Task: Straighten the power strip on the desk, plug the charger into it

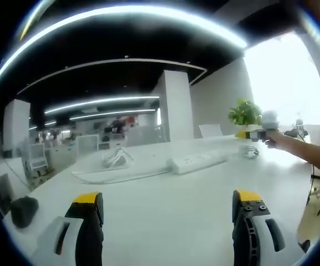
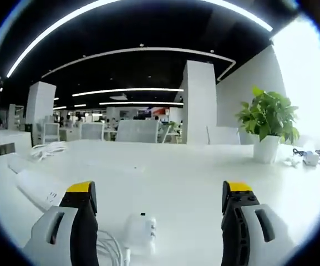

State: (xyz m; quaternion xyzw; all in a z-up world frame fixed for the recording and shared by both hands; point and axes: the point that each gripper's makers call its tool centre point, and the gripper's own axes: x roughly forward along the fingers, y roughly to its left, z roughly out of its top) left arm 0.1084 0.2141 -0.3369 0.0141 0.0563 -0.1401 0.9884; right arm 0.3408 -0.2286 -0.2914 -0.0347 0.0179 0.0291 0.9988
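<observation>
Across the left gripper view, desk room: the white desk (image 1: pixel 165 205) lies bare between the jaws and the power strip; its near edge curves down at 7 o'clock, its right edge drops away at 4 o'clock.
Left gripper (image 1: pixel 168 208): jaws stand wide apart, yellow-tipped, nothing between them.
Power strip (image 1: pixel 198 161): lies flat just past centre, toward 1 o'clock; its long axis runs from lower left to upper right, the far end pointing at 2 o'clock.
Cord (image 1: pixel 115 175): white, trails off the strip's near end toward 9 o'clock, with a loose coil (image 1: pixel 115 157) behind it.
Right gripper (image 1: pixel 254 134): seen at 2 o'clock, held out over the desk on the person's arm (image 1: pixel 304 148); jaw state cannot be told from here.
Plant (image 1: pixel 244 114): at 2 o'clock, behind that gripper.
Dark object (image 1: pixel 24 210): at 8 o'clock, near the desk's edge.

Right gripper view, desk room: open white desk (image 2: pixel 204 177) ahead to the far edge.
Right gripper (image 2: pixel 160 205): jaws wide apart, gripping nothing.
Charger (image 2: pixel 140 233): white block at 6 o'clock, lying on the desk between the jaws, nearer the left one, its cable (image 2: pixel 110 246) looped beside it.
Power strip (image 2: pixel 37 188): at 8 o'clock, long axis slanting from upper left to lower right.
Plant (image 2: pixel 268 124): potted, at 2 o'clock, well apart from the charger.
Small items (image 2: pixel 315 157): at 3 o'clock near the desk's right edge, too small to tell.
</observation>
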